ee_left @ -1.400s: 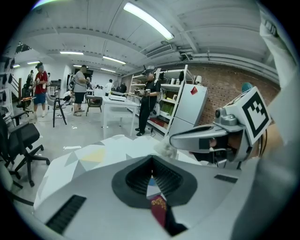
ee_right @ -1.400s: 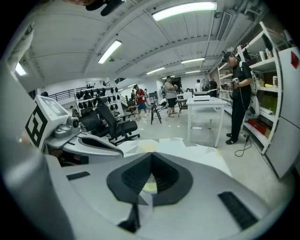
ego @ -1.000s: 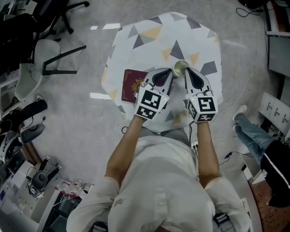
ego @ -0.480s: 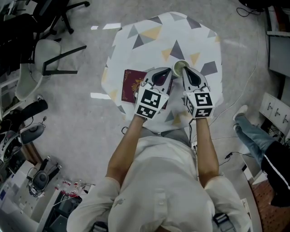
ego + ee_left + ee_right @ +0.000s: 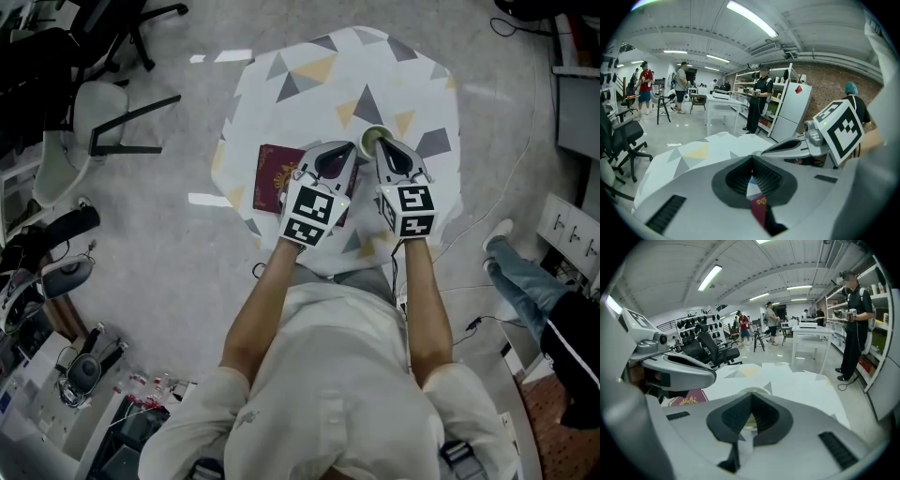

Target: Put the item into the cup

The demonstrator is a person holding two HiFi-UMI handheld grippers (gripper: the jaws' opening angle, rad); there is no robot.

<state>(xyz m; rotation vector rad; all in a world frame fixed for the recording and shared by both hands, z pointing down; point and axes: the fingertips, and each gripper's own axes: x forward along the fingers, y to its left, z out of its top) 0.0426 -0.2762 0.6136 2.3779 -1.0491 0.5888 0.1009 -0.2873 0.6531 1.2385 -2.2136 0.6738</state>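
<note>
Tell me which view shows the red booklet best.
Head view: the red booklet lies flat on the table with most of its cover visible, its right edge under the left hand-held gripper. The left gripper view shows a sliver between the jaws; the right gripper view, a corner.

The cup [image 5: 374, 140] stands on the table [image 5: 300, 84], near its middle. The booklet [image 5: 270, 173] lies flat to the cup's left. The left gripper [image 5: 343, 150] is above the booklet's right edge, and the right gripper [image 5: 381, 143] is above the cup's near side.
</note>
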